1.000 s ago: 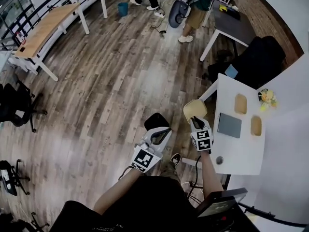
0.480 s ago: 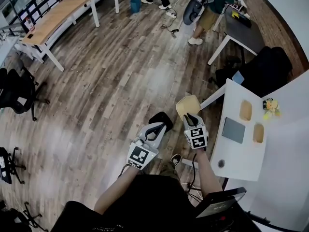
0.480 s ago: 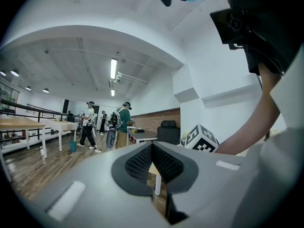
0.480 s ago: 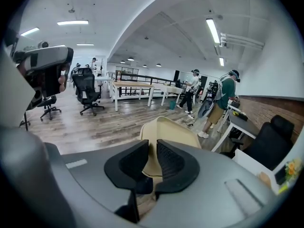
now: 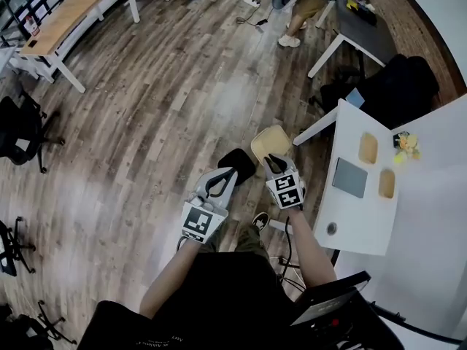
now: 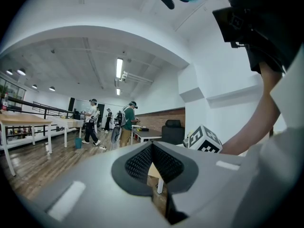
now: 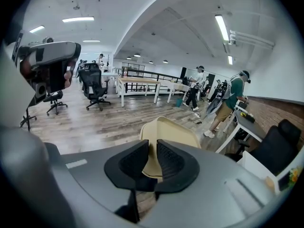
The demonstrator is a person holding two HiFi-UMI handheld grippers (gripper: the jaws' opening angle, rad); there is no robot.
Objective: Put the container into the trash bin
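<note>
right gripper (image 5: 271, 159) pinches the beige container (image 5: 268, 141), its near rim hidden; left gripper (image 5: 229, 173) closed, empty

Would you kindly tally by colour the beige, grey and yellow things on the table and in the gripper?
Beige: 3, held container in right gripper, upper container and lower container on white table
Grey: 1, pad
Yellow: 1, small item
Total: 5

We stand in an open office: long desks (image 5: 66, 17), swivel chairs (image 5: 22, 126), a plank floor (image 5: 168, 100), ceiling strip lights (image 7: 222, 27), and people (image 7: 237, 99) standing at tables (image 5: 365, 39) farther off.
</note>
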